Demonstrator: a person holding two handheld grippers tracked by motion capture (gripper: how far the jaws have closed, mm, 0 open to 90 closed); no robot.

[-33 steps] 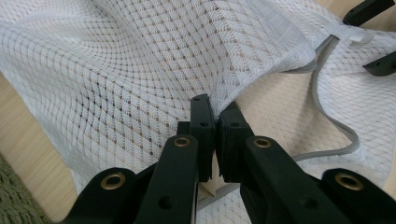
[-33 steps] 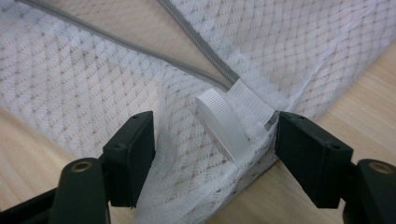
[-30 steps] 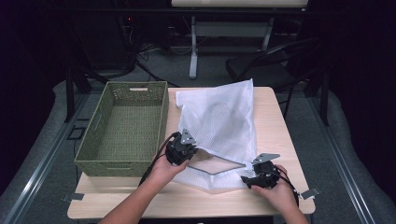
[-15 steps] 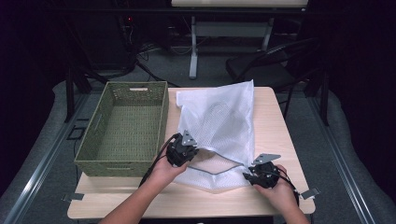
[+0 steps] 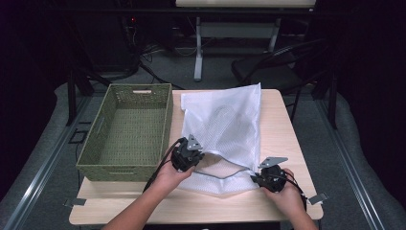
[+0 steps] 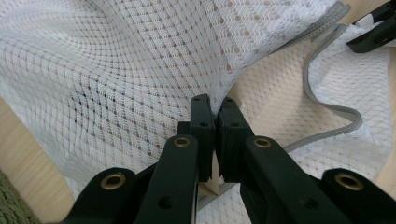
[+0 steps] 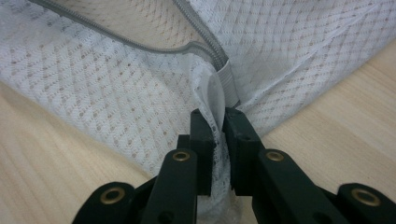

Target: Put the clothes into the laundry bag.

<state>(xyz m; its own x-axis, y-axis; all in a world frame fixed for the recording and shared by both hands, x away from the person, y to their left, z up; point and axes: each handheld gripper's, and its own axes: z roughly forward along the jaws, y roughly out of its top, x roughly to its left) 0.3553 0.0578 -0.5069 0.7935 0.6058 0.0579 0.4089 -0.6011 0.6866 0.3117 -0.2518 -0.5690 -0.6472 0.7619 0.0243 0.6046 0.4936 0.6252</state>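
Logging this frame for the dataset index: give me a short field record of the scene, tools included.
surface: table, light wood
item in hand: mesh bag, white, lying flat, zip edge open
left tool: shut on mesh bag near the opening
right tool: jaws just closed, shut on mesh bag at the zip's end
other: basket, green, left of the bag
basket contents: none seen

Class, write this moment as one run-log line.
left gripper: shut on mesh laundry bag | right gripper: jaws just closing, bag corner between them | basket: beside bag
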